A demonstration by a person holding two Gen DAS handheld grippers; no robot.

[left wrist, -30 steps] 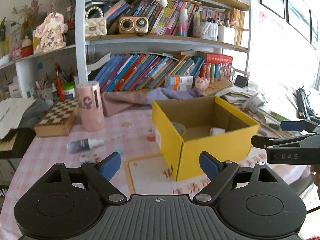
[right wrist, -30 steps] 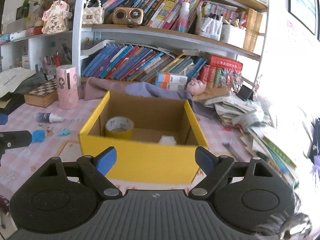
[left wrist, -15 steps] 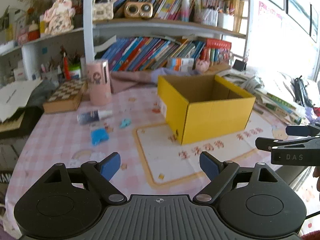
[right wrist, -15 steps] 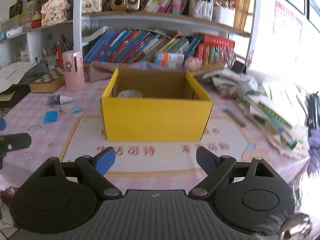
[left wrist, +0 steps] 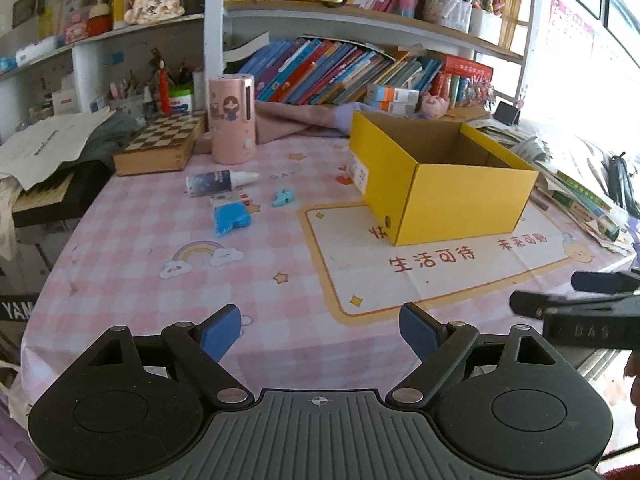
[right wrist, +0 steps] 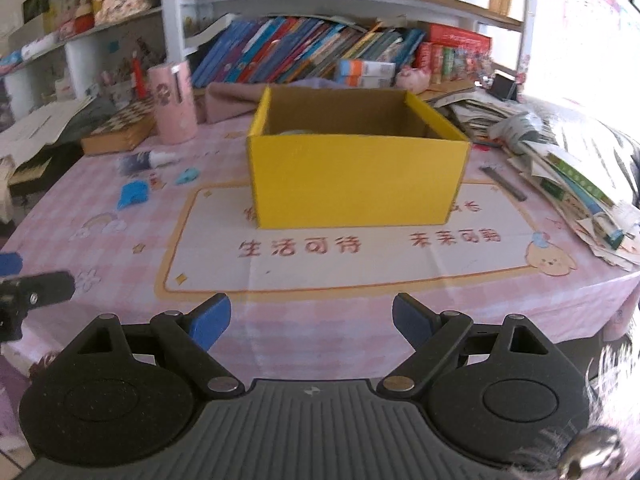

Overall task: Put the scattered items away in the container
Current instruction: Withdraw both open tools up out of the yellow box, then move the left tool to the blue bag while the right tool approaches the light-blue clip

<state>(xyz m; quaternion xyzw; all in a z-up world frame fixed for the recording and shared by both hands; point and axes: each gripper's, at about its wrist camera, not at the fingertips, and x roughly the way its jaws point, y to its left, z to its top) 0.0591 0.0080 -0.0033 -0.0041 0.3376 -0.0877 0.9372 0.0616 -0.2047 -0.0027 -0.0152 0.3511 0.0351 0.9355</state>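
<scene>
Both tools, left tool point(left wrist: 320, 330) and right tool point(right wrist: 311, 322), gape empty; the blue sponge point(left wrist: 231, 219) looks soft and light, so pinch its middle.

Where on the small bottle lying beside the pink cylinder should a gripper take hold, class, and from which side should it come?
Probably across the dark body of the bottle, coming from above. It lies on its side on the tablecloth, white cap pointing toward the yellow box, so the jaws should straddle its width. The body looks wider than the tapering cap. The open left gripper is on its side.
</scene>
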